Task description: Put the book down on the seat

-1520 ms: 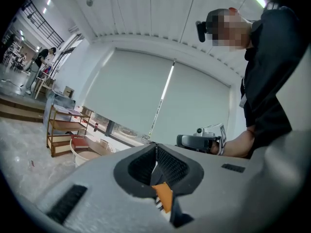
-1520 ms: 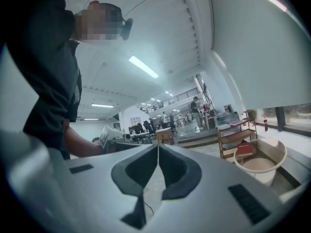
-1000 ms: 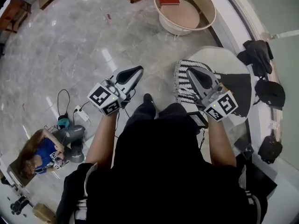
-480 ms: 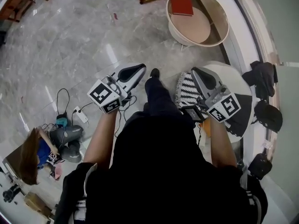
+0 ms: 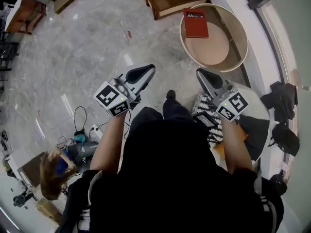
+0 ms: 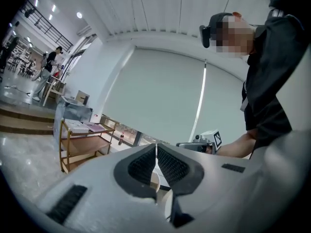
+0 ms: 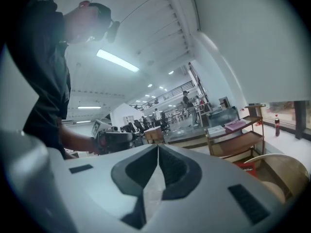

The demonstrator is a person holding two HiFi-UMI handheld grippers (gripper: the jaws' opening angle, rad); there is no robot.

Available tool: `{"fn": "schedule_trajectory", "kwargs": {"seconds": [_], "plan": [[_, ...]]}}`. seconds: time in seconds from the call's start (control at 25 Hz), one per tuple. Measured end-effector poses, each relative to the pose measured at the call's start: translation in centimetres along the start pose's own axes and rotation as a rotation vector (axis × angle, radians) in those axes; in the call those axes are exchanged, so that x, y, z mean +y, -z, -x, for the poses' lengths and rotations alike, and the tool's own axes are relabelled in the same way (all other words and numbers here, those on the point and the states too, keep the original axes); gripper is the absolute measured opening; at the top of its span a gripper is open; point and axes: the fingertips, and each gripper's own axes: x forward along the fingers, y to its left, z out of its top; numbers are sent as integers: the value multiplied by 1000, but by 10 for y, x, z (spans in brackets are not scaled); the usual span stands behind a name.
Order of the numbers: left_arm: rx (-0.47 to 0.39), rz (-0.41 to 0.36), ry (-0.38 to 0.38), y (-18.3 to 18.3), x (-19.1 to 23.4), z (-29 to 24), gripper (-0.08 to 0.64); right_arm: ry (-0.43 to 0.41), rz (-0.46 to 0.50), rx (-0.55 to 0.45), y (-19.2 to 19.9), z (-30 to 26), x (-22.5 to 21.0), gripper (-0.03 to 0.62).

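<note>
Bright even daylight, fisheye-warped edges.

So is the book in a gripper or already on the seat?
On the seat. The book lies cover up near its far edge; the left gripper and right gripper are both shut and empty.

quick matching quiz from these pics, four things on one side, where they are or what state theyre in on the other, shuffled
Things:
1. red book
2. left gripper
3. wooden shelf
4. striped cloth

Places or states:
A. jaws shut, nothing between them
B. lying in the round seat
C. just below the right gripper in the head view
D. at the top edge of the head view, left of the round seat

Pairs: 1-B, 2-A, 3-D, 4-C
</note>
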Motion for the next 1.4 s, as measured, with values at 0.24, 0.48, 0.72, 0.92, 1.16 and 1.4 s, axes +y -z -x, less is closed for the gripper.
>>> {"fn": "schedule_trajectory", "kwargs": {"seconds": [0.24, 0.48, 0.72, 0.92, 1.16, 1.4], "plan": [[66, -13, 56, -14, 25, -35, 28, 88, -55, -88, -17, -3, -46, 29], [94, -17, 145, -30, 55, -78, 29, 207, -142, -130, -18, -5, -93, 29], [134, -4, 202, -35, 127, -124, 29, 319, -239, -100, -10, -35, -148, 29], [167, -11, 290, -53, 192, -162, 29, 429, -316, -94, -22, -69, -195, 29], [228, 15, 371, -67, 259, -208, 29, 528, -383, -107, -39, -104, -242, 29], [288, 19, 465, -68, 310, -255, 29, 604, -389, -92, -40, -134, -271, 30]]}}
